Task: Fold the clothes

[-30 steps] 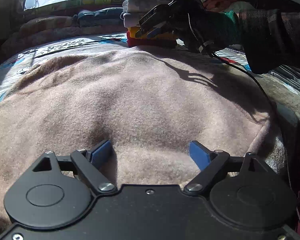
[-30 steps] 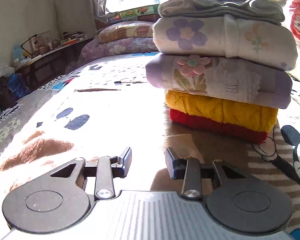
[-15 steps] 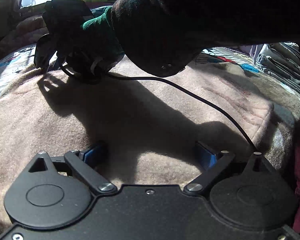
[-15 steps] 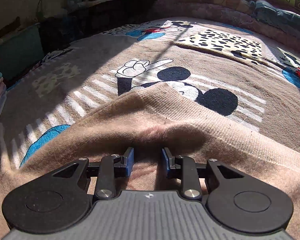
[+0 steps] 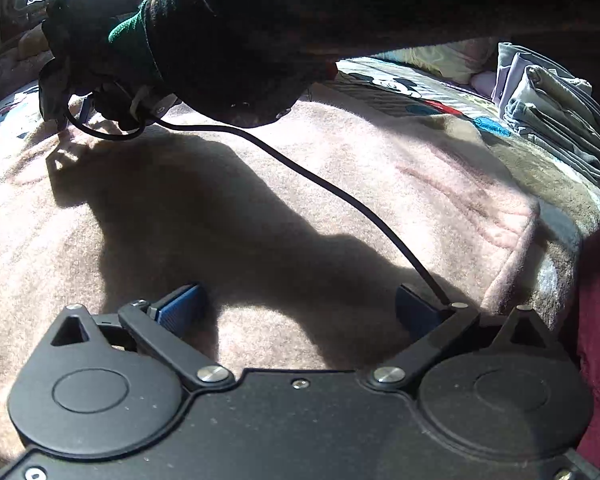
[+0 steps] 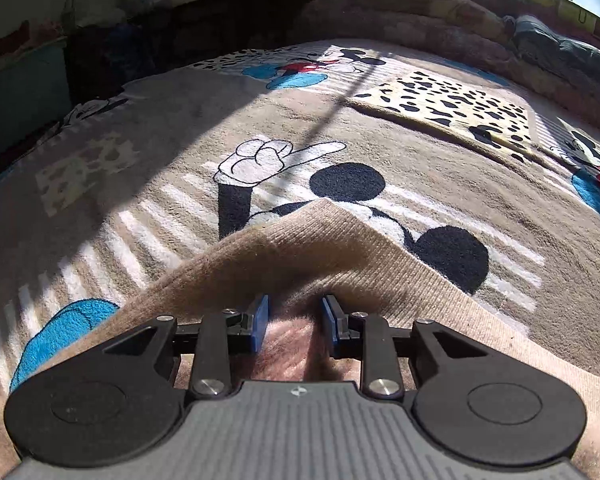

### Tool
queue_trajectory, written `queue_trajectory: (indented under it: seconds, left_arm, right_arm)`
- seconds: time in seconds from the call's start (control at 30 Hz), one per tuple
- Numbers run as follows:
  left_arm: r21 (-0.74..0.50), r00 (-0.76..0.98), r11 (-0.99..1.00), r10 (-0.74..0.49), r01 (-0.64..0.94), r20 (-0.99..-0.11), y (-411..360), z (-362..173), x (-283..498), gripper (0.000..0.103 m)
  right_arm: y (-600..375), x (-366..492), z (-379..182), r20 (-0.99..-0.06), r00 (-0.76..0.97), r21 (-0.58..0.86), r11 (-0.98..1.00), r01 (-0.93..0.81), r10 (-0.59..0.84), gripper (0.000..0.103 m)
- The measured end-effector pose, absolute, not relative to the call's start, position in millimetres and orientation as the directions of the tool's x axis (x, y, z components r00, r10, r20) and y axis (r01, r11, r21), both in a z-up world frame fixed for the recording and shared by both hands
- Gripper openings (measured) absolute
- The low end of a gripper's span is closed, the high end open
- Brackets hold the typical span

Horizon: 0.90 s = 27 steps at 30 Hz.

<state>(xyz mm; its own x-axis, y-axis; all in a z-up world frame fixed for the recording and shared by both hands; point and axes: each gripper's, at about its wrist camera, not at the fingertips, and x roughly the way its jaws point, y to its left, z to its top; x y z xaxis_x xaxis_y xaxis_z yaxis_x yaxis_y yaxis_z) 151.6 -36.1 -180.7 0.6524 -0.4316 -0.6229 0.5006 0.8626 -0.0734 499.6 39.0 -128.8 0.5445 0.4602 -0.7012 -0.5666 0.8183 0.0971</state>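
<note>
Right gripper [image 6: 293, 322] nipping pink sweater [image 6: 300, 248] hem, jaws narrowed | left gripper [image 5: 296, 308] wide, empty | step: first fold | next: carry hem across

**Fuzzy pink sweater, spread out flat**

The sweater [image 5: 300, 208] is a soft pinkish-beige knit lying spread on the bed right in front of the left claw [image 5: 296, 312]. Its ribbed hem [image 6: 320, 240] is bunched up into a peak just ahead of the right claw [image 6: 294, 320].
</note>
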Motion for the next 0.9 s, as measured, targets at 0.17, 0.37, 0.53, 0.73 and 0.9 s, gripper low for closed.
queue_trajectory:
  seconds: [0.17,0.37,0.53,0.73,0.9]
  left_arm:
    - [-0.077,0.642,0.856,-0.439,0.511,-0.628,-37,-180,154,0.102]
    - [-0.081,0.635,0.85,-0.449,0.521,-0.629,-36,-179,152,0.102]
    - [-0.066,0.64,0.855,-0.434,0.514,-0.633,-38,-179,150,0.102]
    - [-0.067,0.636,0.853,-0.436,0.518,-0.637,-37,-178,151,0.102]
    - [-0.06,0.633,0.848,-0.438,0.527,-0.638,-38,-178,151,0.102]
  right_arm:
    - [57,510,-141,-0.719,0.541,0.06,0.814,-0.578,0.437,0.029]
    - [54,513,-113,-0.627,0.574,0.168,0.811,-0.56,0.526,0.029]
    - [68,528,-143,-0.732,0.533,0.092,0.837,-0.539,0.424,0.032]
    - [75,531,-132,-0.726,0.554,0.078,0.849,-0.523,0.408,0.033]
    - [90,530,-134,-0.751,0.554,0.014,0.848,-0.53,0.359,0.038]
